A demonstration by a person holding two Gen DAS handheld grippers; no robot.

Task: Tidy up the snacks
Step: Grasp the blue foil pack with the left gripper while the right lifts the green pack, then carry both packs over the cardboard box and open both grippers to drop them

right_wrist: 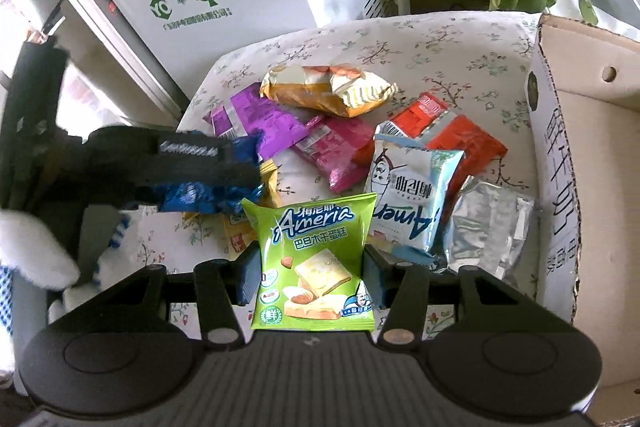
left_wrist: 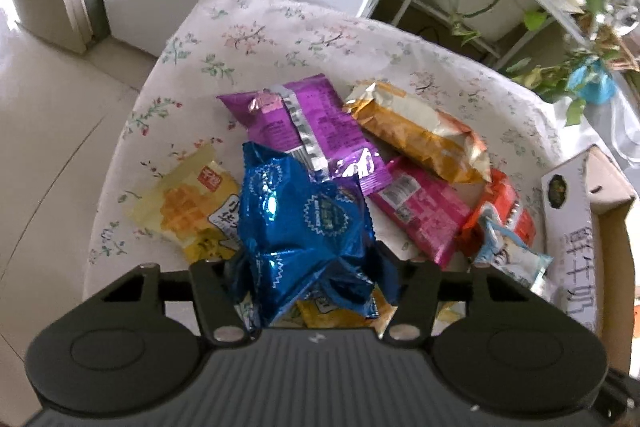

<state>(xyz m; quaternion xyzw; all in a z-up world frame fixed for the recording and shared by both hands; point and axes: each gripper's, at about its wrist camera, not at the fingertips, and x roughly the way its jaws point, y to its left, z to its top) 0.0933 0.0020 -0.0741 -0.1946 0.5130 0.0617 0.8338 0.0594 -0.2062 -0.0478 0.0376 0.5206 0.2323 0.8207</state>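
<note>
Two grippers clenched on snacks: left gripper [left_wrist: 308, 279] on crumpled blue foil packet [left_wrist: 304, 223], right gripper [right_wrist: 310, 275] on green Ameria cake packet [right_wrist: 316, 263], above floral cloth [right_wrist: 460, 43].

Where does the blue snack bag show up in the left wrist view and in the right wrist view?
Left wrist: the blue bag sits low in the middle, pinched in the left claw.
Right wrist: it is at middle left, crumpled in the left claw, which reaches in from the left.
Shared landmark: the purple packet, just beyond the blue bag in both views.
</note>
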